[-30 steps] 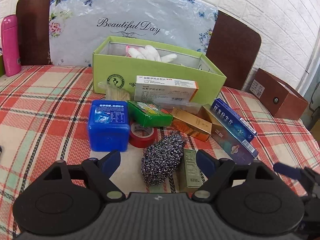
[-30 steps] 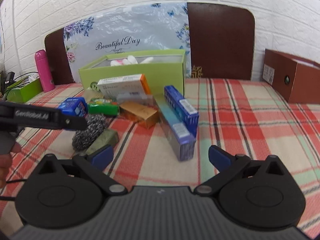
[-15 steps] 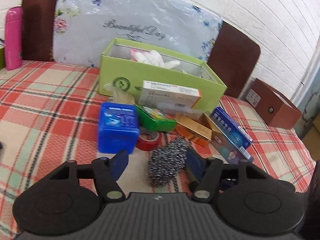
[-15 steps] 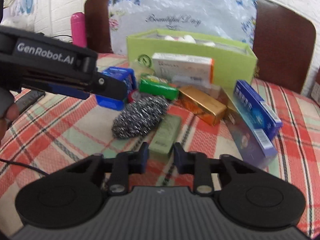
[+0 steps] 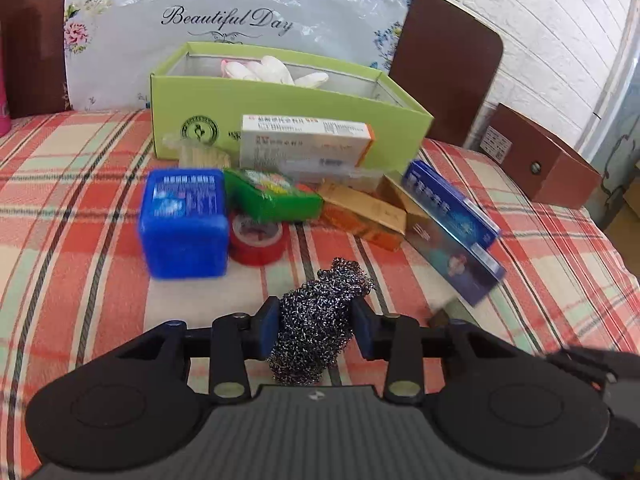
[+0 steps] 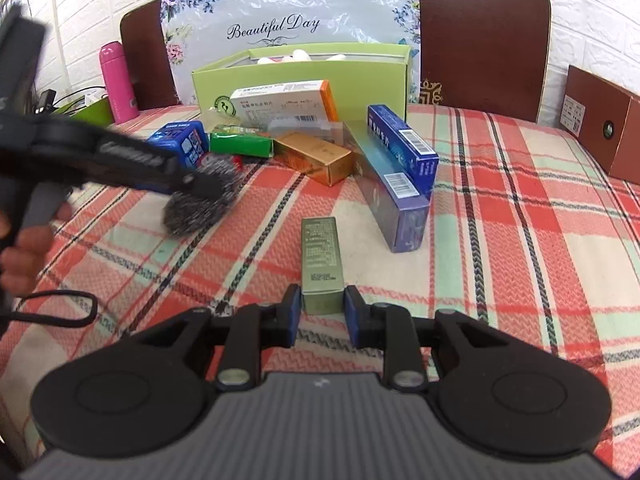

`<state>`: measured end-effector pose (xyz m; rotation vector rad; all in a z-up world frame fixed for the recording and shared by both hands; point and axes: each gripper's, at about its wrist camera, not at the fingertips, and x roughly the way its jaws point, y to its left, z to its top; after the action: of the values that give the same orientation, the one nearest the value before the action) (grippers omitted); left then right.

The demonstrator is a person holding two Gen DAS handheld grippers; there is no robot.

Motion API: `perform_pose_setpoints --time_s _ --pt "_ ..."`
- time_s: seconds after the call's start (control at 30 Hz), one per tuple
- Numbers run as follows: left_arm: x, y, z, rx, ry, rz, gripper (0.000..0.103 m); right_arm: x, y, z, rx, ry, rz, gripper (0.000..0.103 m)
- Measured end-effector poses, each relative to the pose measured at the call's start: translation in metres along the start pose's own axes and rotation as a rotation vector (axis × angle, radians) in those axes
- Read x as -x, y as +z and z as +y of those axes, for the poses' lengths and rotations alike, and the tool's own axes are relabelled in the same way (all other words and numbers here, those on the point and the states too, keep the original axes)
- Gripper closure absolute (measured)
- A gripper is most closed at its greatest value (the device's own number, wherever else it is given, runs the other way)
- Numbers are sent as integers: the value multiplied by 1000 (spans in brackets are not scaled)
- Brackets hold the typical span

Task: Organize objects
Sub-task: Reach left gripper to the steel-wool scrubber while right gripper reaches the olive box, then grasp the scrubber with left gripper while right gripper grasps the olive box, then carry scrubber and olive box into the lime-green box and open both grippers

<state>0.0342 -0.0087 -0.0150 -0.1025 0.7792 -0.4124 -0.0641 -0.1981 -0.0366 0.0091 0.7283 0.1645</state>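
Note:
My left gripper (image 5: 316,328) is shut on a steel wool scrubber (image 5: 320,320) and holds it above the plaid tablecloth; the scrubber also shows blurred in the right wrist view (image 6: 200,200). My right gripper (image 6: 320,312) is shut on the near end of a small olive-green box (image 6: 322,264), which points away from me. A light green open box (image 5: 288,108) with white gloves (image 5: 276,70) inside stands behind a cluster of packages.
The cluster holds a blue square tub (image 5: 182,220), red tape roll (image 5: 258,240), green packet (image 5: 272,196), gold box (image 5: 360,216), white-orange medicine box (image 5: 304,140) and two long blue boxes (image 5: 452,224). A brown box (image 5: 548,164) sits right, a pink bottle (image 6: 118,80) left.
My left gripper has closed on the steel wool and lifted it. My right gripper has closed on the olive-green box and drawn it away from the cluster.

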Motion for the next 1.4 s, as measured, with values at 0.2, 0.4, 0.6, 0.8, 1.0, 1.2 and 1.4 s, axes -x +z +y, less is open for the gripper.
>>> perform_pose_setpoints --time_s 0.2,0.4,0.6,0.8,1.0,1.2,1.4 --pt "7 -15 -10 8 -25 -2 38 -5 3 9 14 -3 -15 70" --pt "-3 -14 -9 -10 -10 30 49 -8 6 9 5 -3 -18 70" --pt "-7 -15 -6 5 -9 31 47 -14 9 12 20 -9 -8 70" --pt "-9 -13 -8 -33 -21 37 62 -19 11 13 24 -23 -5 81" --pt "4 2 -7 -25 -83 8 64 -15 23 11 4 16 -31 81" --pt "28 44 -7 -60 -106 -127 64 -4 62 7 4 48 -150 81" --pt "36 98 4 -41 -98 -227 64 -1 118 6 50 51 -282 81"
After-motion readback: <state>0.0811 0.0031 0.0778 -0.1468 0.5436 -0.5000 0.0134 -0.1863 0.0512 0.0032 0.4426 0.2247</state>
